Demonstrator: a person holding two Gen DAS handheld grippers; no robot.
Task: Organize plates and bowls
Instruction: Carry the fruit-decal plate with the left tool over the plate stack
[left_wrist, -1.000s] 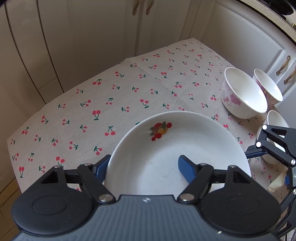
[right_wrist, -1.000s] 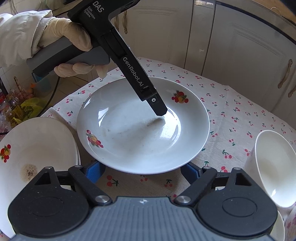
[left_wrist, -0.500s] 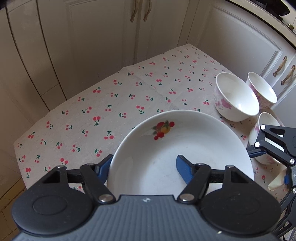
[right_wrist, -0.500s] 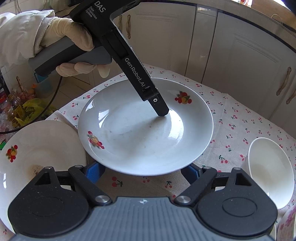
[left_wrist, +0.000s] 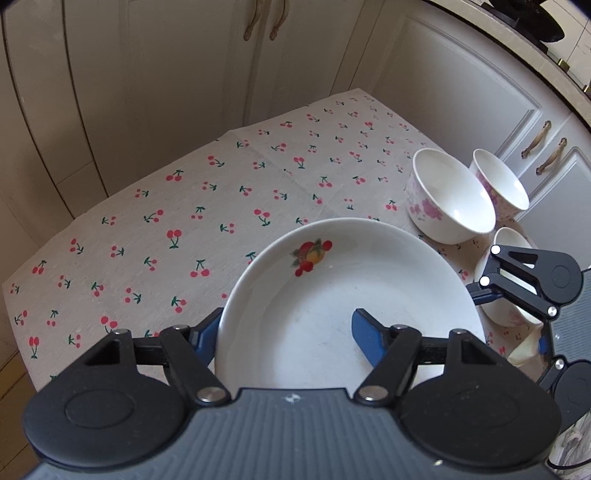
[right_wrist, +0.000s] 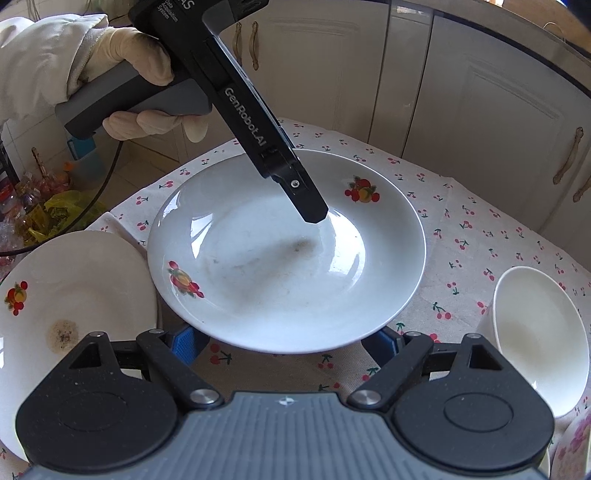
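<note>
My left gripper (left_wrist: 284, 332) is shut on the rim of a white plate with fruit prints (left_wrist: 347, 295), one finger inside and one under it, holding it above the cherry tablecloth (left_wrist: 184, 229). The same plate (right_wrist: 288, 254) shows in the right wrist view with the left gripper's finger (right_wrist: 306, 203) on it. My right gripper (right_wrist: 284, 343) is open and empty, just in front of and below the plate's near rim. A second, stained plate (right_wrist: 70, 302) lies at the left.
Two pink-flowered bowls (left_wrist: 448, 199) (left_wrist: 500, 184) stand at the table's right side, a third bowl (left_wrist: 509, 240) behind the right gripper. A white bowl (right_wrist: 539, 339) is at the right. Cabinet doors (left_wrist: 184, 74) surround the table.
The left gripper has lifted the plate higher above the table; the tablecloth and bowls look further away. The right gripper has stayed open beneath the plate's rim.
</note>
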